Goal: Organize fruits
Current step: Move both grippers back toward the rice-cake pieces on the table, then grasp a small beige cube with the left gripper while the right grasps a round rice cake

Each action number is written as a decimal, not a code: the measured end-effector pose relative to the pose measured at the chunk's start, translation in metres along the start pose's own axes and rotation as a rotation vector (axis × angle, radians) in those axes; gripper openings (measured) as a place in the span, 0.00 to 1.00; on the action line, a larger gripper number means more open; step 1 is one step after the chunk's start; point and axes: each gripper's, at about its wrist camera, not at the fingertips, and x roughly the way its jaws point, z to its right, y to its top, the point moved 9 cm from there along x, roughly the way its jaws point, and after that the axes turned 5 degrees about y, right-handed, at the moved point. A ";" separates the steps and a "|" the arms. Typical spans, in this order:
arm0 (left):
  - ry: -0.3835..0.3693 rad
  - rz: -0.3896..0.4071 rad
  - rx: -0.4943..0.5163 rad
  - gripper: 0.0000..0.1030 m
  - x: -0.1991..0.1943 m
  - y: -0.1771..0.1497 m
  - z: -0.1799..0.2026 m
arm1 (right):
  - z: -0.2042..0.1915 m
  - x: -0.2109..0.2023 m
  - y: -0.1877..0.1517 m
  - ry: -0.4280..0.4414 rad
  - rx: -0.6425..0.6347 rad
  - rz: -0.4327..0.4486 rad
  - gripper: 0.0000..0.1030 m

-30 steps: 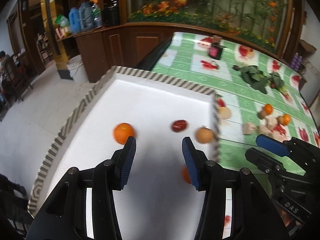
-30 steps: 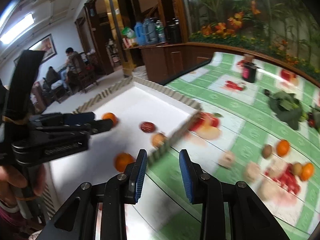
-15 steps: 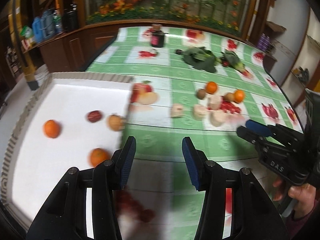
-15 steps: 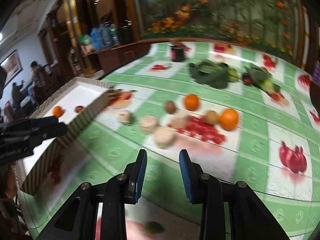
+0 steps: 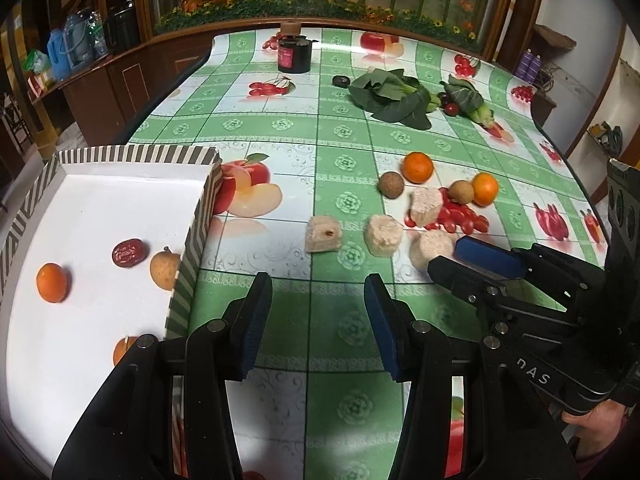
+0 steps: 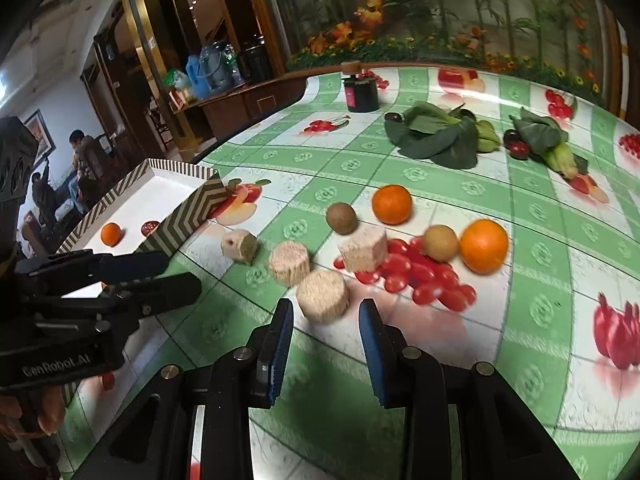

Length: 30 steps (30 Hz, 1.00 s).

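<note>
Orange fruits (image 6: pixel 483 245) lie well ahead of my right gripper (image 6: pixel 326 330), jaws apart, empty; left gripper (image 5: pixel 318 316) likewise apart, over bare cloth (image 5: pixel 348 152).

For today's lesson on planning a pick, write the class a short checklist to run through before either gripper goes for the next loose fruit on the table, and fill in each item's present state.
1. Left gripper empty, jaws apart: ok.
2. Right gripper empty, jaws apart: ok.
3. Striped tray has bare floor left beside its orange, red date and tan fruit: ok.
4. Loose fruit in plain sight: two oranges and two brown fruits: ok.
5. Path to the fruit clear: not ok; the pale cut chunks lie between the right gripper and the fruit.
6. Grippers clear of each other: cannot tell; they are close side by side.
</note>
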 end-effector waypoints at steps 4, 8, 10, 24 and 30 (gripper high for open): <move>-0.004 -0.005 -0.005 0.46 0.005 0.004 -0.002 | -0.001 0.006 0.004 0.007 -0.011 -0.009 0.34; 0.001 -0.008 -0.006 0.46 0.011 0.009 -0.002 | -0.006 0.013 0.008 0.013 -0.036 -0.022 0.35; 0.022 -0.008 -0.008 0.46 0.015 0.013 -0.002 | -0.005 0.019 0.008 -0.005 -0.045 -0.046 0.35; 0.019 -0.039 -0.035 0.46 0.044 0.020 0.001 | 0.015 0.013 0.004 -0.054 -0.011 -0.063 0.28; 0.009 -0.017 -0.027 0.31 0.047 0.021 0.003 | 0.015 0.012 0.003 -0.057 -0.018 -0.053 0.28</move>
